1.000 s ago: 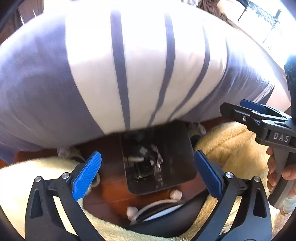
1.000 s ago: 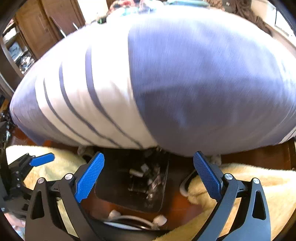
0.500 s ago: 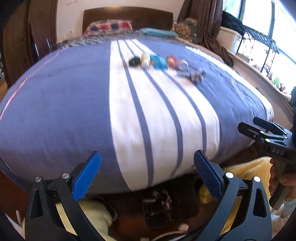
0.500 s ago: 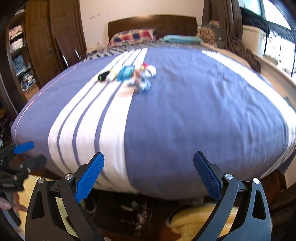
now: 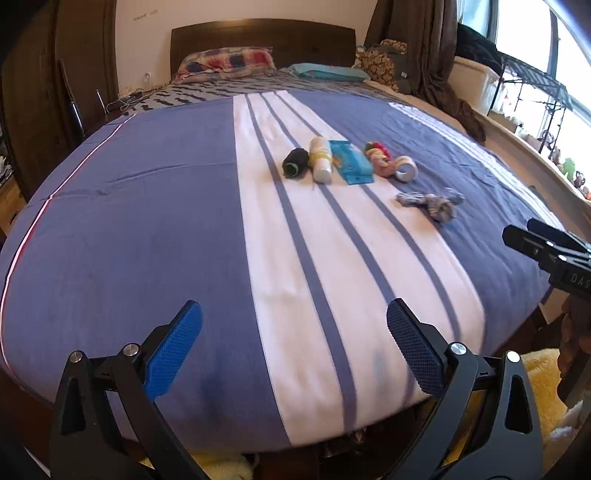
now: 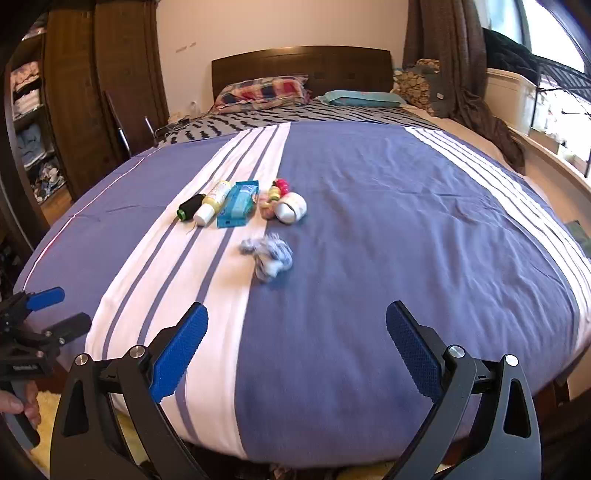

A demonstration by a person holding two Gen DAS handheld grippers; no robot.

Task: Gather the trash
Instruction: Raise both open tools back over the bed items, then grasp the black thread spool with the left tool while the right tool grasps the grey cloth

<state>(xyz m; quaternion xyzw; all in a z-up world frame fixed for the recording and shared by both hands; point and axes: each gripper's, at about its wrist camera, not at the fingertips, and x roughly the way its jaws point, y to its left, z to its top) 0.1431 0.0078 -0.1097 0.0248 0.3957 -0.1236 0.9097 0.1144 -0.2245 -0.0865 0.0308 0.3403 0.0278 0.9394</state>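
Row of small items (image 6: 240, 203) mid-bed (image 6: 369, 258), crumpled wad (image 6: 267, 254) just nearer, pillows (image 6: 264, 90) behind.

A striped blue bedspread (image 6: 388, 240) covers the bed below a dark wooden headboard (image 6: 301, 66), with sunlit windows (image 5: 524, 33) alongside.

Both wrist views from the foot of the bed (image 5: 147, 221), facing its headboard (image 6: 301, 64).

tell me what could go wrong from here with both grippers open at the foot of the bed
1. The crumpled grey wrapper is soft and light, so the right hand-held gripper might push it along the bedspread rather than pinch it.
2. The white bottle, teal box and black spool lie packed side by side, so grasping one will likely nudge its neighbours.
3. The tape roll could roll if bumped.
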